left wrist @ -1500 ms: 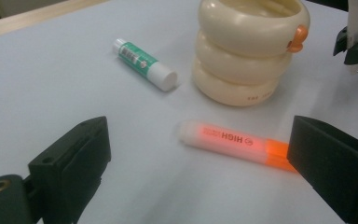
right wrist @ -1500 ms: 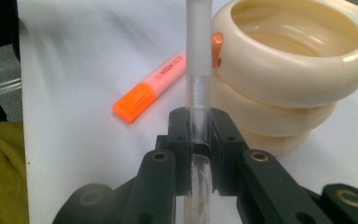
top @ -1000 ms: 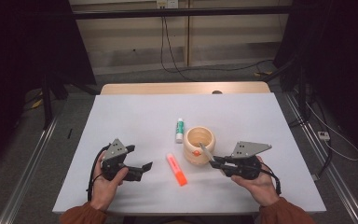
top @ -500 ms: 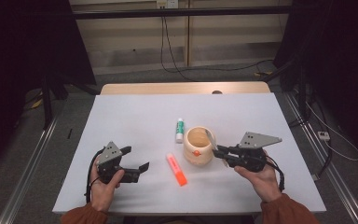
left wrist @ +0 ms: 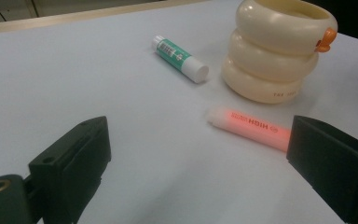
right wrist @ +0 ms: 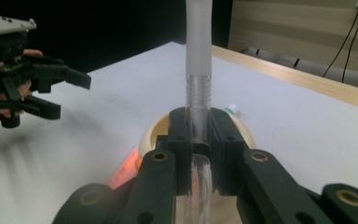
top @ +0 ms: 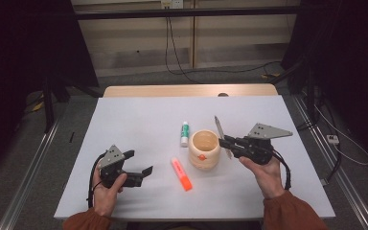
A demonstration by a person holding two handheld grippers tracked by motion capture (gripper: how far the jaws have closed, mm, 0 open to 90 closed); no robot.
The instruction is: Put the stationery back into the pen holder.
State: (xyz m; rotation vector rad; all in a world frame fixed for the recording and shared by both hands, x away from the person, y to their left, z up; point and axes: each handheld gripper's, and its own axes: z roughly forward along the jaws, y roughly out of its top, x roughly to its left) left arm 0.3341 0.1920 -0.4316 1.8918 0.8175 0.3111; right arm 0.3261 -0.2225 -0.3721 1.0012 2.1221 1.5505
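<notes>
My right gripper [top: 226,142] is shut on a frosted, translucent pen [top: 218,128] that points up, just right of a cream ringed cup [top: 204,149]. In the right gripper view the jaws clamp the pen [right wrist: 199,70] low on its barrel, with the cup [right wrist: 151,135] behind and below. My left gripper [top: 141,167] rests open at the front left of the table, nothing between its jaws. Ahead of the left gripper [left wrist: 200,163] lie an orange highlighter [left wrist: 249,127], a green-and-white glue stick [left wrist: 179,58] and the cup [left wrist: 275,51]. The highlighter [top: 181,174] lies left of the cup's front.
The white table [top: 139,120] has a wooden strip along its far edge [top: 187,90]. The glue stick [top: 185,133] lies just left of the cup. Dark floor, cables and metal rails surround the table. From the right gripper view the left gripper [right wrist: 74,97] shows at far left.
My right gripper has risen and drawn back to the right from the cup, and the pen it holds now stands up clear of the rim. The left gripper stayed put.
</notes>
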